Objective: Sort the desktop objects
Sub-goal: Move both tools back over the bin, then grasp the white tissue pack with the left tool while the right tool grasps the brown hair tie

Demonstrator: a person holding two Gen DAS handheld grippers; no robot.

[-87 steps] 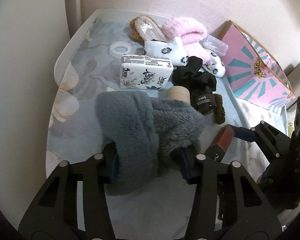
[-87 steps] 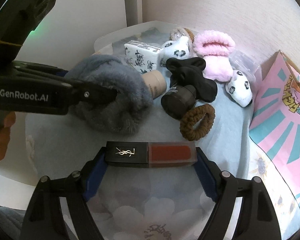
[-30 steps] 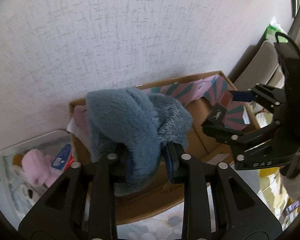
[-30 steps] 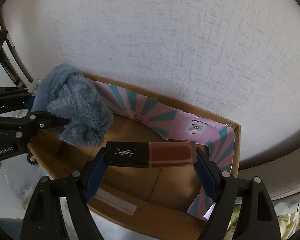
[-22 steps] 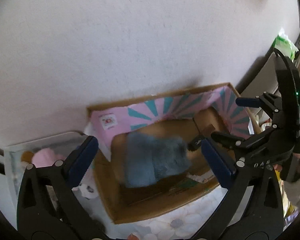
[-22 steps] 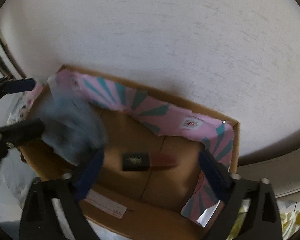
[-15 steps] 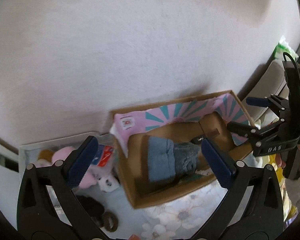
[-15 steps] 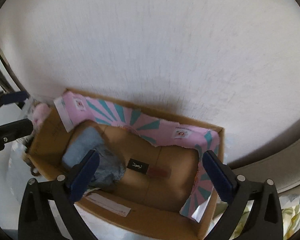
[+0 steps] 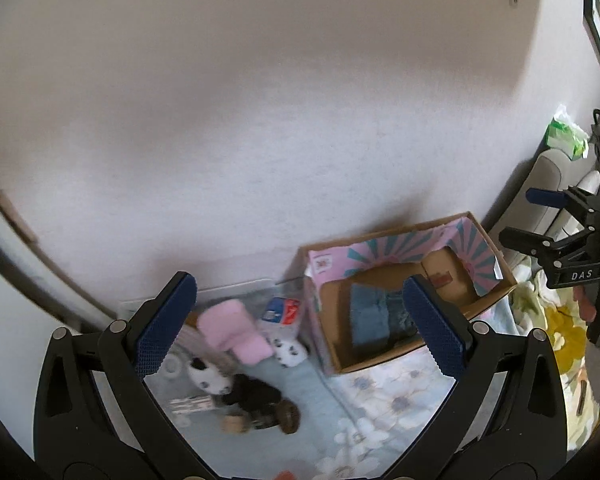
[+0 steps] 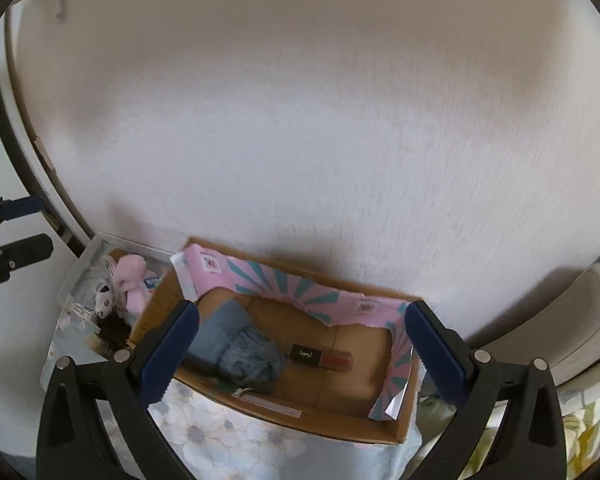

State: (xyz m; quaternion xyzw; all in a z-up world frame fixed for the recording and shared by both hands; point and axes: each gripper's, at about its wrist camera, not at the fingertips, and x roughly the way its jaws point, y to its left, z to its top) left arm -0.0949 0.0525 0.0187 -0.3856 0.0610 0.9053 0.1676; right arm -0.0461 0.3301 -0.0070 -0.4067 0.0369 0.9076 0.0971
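Left gripper [image 9: 300,328] and right gripper [image 10: 302,346]: fingers spread wide with nothing between the pads, both having just opened. The grey-blue fuzzy slipper [image 10: 236,354] and the lipstick tube [image 10: 322,357] lie side by side on the floor of the cardboard box [image 10: 324,426], well below and clear of both sets of fingers. Pink slipper [image 9: 236,330], panda socks [image 9: 288,350] and black items sit on the floral tabletop [image 9: 384,408], left of the box.
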